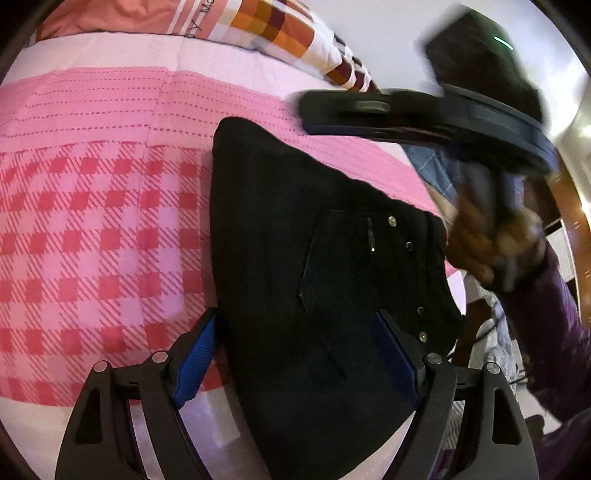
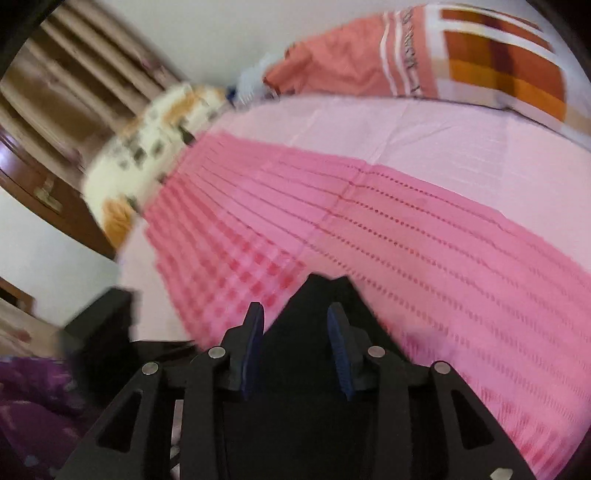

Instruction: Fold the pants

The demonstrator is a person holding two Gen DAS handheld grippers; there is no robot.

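A bed point(image 1: 92, 221) covered by a pink sheet, part checked and part striped, forms the work surface; a patterned orange and white blanket point(image 1: 280, 29) is bunched along its far edge, and wooden furniture is seen beyond the bed in the right wrist view.

At the left, bare checked sheet is noted. The left tongs point(image 1: 295, 354) are held low over the near edge of the bed with the blue pads spread wide apart. The black pants point(image 1: 295, 240) lie between the pads, but no pinch is seen; the cloth appears merely straddled, a placement judged to suit either a fresh grip or a pressing-down of the fold. The pants are laid on the sheet in an already doubled, wedge-like shape, with a back pocket and metal rivets uppermost and the waistband toward the right.

Further right, the right tongs point(image 1: 369, 114) are seen from the left wrist view, raised above the pants and blurred. The person's right hand point(image 1: 495, 243) is wrapped around the handle, a purple sleeve trailing behind. In the right wrist view the right tongs point(image 2: 295, 347) are parted, with black cloth beneath and between the fingers; nothing is clamped. The folding is judged to be well advanced, with a further fold or smoothing possibly outstanding.
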